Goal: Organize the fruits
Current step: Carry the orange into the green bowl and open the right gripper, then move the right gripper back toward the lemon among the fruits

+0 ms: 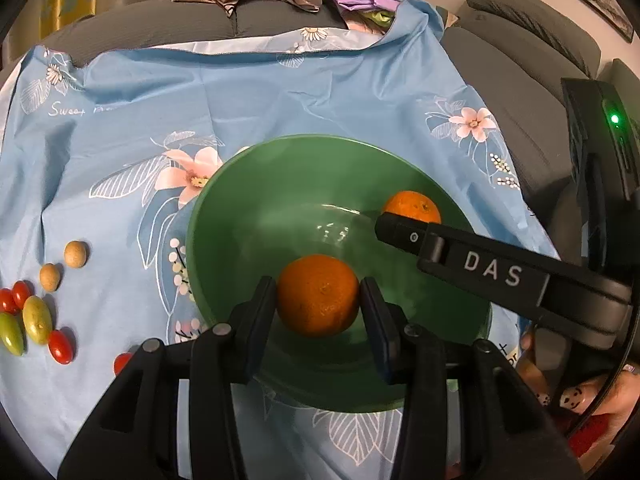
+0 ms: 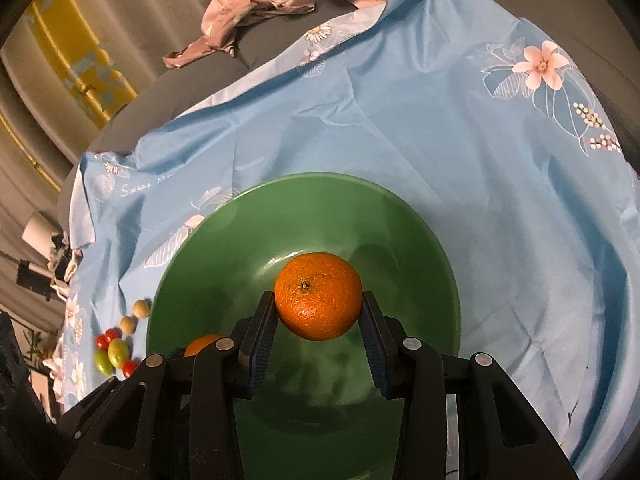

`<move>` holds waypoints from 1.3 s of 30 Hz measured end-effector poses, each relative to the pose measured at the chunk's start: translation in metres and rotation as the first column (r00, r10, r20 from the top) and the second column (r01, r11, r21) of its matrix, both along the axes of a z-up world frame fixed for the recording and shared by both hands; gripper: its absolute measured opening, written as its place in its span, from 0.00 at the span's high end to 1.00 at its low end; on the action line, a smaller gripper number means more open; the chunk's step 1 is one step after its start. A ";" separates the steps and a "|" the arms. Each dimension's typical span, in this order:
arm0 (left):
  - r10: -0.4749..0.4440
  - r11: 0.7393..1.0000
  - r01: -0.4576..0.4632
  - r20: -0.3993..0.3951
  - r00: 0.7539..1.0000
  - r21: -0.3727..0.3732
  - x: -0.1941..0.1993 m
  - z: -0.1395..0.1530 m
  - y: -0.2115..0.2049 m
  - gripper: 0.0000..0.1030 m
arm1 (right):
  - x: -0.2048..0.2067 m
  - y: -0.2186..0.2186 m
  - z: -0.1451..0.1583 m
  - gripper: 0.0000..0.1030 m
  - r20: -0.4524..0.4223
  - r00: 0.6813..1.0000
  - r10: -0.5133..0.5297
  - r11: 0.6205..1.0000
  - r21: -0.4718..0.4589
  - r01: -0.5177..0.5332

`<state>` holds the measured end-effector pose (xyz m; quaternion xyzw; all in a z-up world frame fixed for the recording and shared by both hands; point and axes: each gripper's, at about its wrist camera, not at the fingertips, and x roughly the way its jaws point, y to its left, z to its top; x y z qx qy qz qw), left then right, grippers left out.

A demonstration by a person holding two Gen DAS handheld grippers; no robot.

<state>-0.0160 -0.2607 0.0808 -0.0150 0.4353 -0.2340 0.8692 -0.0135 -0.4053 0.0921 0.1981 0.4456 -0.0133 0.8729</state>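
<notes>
Left gripper [image 1: 319,300] closed on an orange [image 1: 318,295] over the near part of the green bowl [image 1: 240,184]. Right gripper [image 2: 319,308] closed on a second orange [image 2: 318,295] above the same bowl. Cherry tomatoes [image 1: 60,345] lie on the blue cloth [image 1: 280,92], left.

Bowl [image 1: 240,216] on cloth [image 1: 280,92], centre. Two oranges over it: one [image 1: 318,295] at 6 o'clock, another [image 1: 412,207] at 3. Small fruits [image 1: 36,312] at 9, outside rim.
</notes>
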 end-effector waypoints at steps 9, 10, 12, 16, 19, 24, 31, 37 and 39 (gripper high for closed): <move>0.015 1.000 -0.016 0.006 1.000 0.019 0.001 -0.002 0.000 0.58 | 0.002 0.002 -0.001 0.59 -0.015 1.000 0.005 0.999 -0.036 -0.006; 0.016 1.000 -0.016 0.008 1.000 0.023 0.001 -0.002 -0.001 0.58 | 0.003 0.003 -0.002 0.59 -0.017 1.000 0.005 0.999 -0.041 -0.005; 0.019 1.000 -0.019 0.007 1.000 0.024 0.001 -0.002 -0.001 0.58 | 0.003 0.004 -0.002 0.59 -0.021 1.000 0.004 0.999 -0.052 -0.005; 0.016 0.999 -0.016 0.007 1.000 0.030 0.001 -0.002 -0.002 0.56 | 0.004 0.005 -0.002 0.59 -0.027 1.000 0.005 0.998 -0.069 -0.007; 0.005 0.999 -0.007 0.049 0.999 0.035 -0.008 0.004 -0.002 0.53 | 0.006 0.006 -0.002 0.59 -0.038 0.999 0.009 0.995 -0.098 -0.013; -0.001 1.000 0.002 0.097 0.995 -0.010 -0.024 0.025 0.016 0.36 | 0.004 0.011 0.006 0.49 -0.006 1.000 0.026 0.994 -0.107 -0.027; 0.098 0.994 -0.093 0.111 0.989 -0.052 -0.042 0.044 0.074 0.27 | -0.005 0.026 0.026 0.37 0.101 0.992 0.070 0.995 -0.076 -0.062; 0.250 0.968 -0.248 0.117 0.961 -0.029 -0.055 0.043 0.144 0.19 | -0.009 0.052 0.036 0.36 0.160 0.979 0.126 0.990 -0.082 -0.114; 0.312 0.950 -0.310 0.099 0.945 -0.037 -0.058 0.039 0.169 0.18 | -0.008 0.062 0.038 0.30 0.168 0.976 0.136 0.990 -0.071 -0.126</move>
